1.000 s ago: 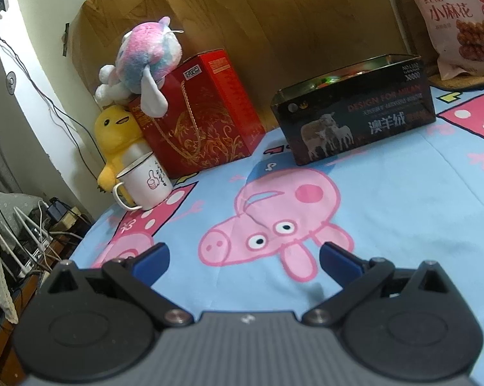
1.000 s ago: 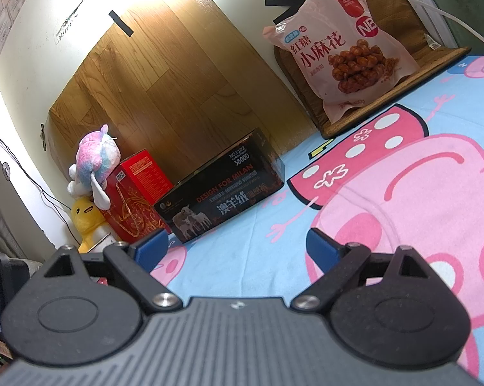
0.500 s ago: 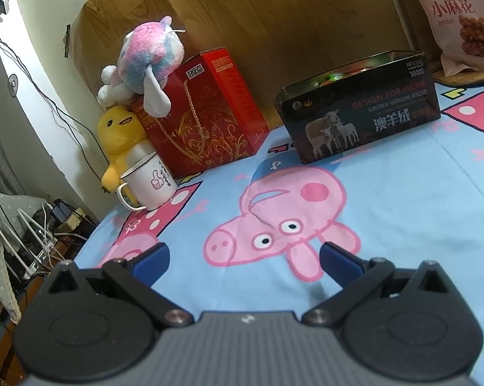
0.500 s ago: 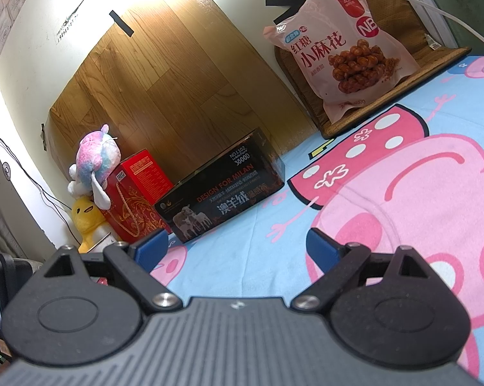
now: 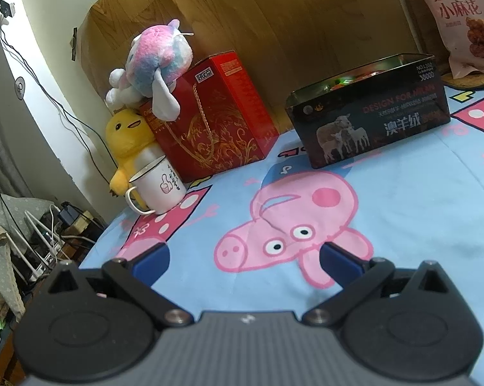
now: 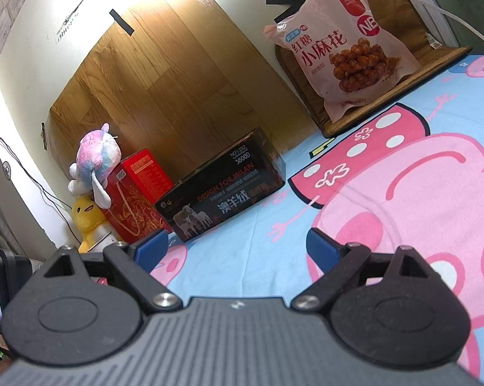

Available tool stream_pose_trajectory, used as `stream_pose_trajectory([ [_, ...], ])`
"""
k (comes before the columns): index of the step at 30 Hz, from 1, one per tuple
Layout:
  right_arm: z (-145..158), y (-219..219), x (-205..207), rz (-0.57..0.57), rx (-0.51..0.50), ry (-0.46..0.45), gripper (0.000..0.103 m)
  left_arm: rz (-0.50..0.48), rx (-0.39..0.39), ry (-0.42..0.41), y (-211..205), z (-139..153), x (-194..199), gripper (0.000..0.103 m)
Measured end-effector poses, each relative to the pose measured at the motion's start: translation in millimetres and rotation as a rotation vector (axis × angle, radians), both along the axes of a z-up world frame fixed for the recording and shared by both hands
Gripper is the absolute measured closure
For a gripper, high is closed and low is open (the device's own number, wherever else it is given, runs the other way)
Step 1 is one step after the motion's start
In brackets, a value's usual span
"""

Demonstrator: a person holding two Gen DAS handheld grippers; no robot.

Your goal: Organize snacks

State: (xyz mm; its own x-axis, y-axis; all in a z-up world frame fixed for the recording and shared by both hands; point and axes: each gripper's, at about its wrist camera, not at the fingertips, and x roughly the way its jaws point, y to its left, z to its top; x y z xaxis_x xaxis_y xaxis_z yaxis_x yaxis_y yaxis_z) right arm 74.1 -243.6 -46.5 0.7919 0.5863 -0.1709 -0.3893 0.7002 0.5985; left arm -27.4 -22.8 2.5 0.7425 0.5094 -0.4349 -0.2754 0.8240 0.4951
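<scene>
Covering the surface, a cartoon-pig sheet meets a wood-panelled wall; both grippers' fingers released.

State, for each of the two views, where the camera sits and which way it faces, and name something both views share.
Left wrist: sits on the left gripper, low over the cartoon tablecloth, facing the black tin and red box; its open blue fingers show.
Right wrist: sits on the right gripper, facing the snack bag; open fingers show.
Shared: tin, red box, plush toys, snack bag.
</scene>
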Motion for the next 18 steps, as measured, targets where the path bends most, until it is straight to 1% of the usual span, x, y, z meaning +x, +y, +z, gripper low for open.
stream_pose_trajectory([
  [18, -0.3, 0.0, 0.0, 0.0, 0.001, 0.0, 0.008, 0.01, 0.001, -0.003, 2.5, 0.3, 0.2, 0.0],
])
